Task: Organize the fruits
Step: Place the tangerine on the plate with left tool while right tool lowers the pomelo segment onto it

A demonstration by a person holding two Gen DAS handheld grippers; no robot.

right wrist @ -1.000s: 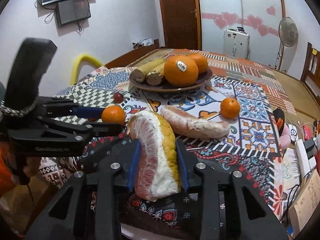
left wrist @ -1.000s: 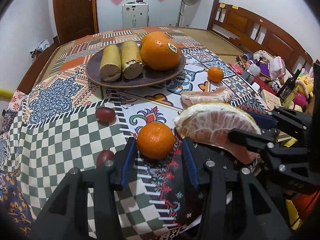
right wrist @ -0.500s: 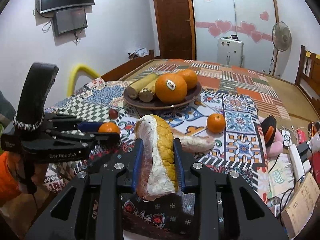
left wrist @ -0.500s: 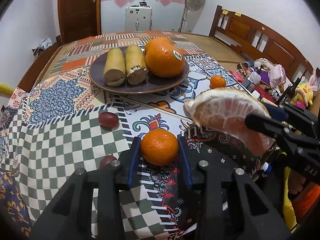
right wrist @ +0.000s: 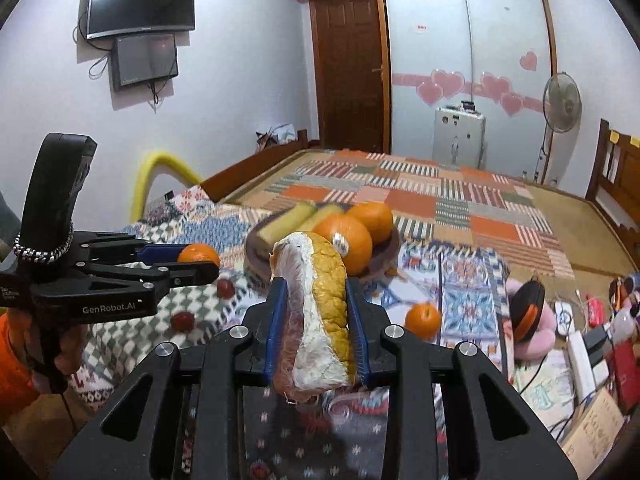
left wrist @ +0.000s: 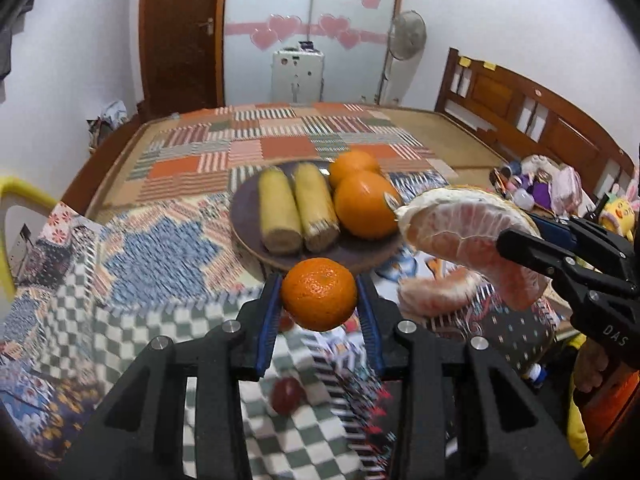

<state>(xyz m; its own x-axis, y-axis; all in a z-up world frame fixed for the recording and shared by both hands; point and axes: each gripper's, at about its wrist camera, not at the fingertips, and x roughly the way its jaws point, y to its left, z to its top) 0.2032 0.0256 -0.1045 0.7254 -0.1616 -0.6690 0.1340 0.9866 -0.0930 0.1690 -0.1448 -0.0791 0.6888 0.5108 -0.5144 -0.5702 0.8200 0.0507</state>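
- Your left gripper (left wrist: 319, 294) pinches a mandarin (left wrist: 319, 294), lifted above the quilt-covered bed (left wrist: 280, 140).
- Your right gripper (right wrist: 316, 312) clamps a pomelo wedge (right wrist: 320, 312), also raised.
- Beyond sits the plate (left wrist: 248, 216) with corn and oranges.

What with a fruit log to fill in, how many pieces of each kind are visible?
Large oranges: 2
Mandarins: 2, one in the left gripper
Pomelo segments: 2, one in the right gripper
Yellow cob-like pieces: 2
Small red fruits: 2
Total: 10
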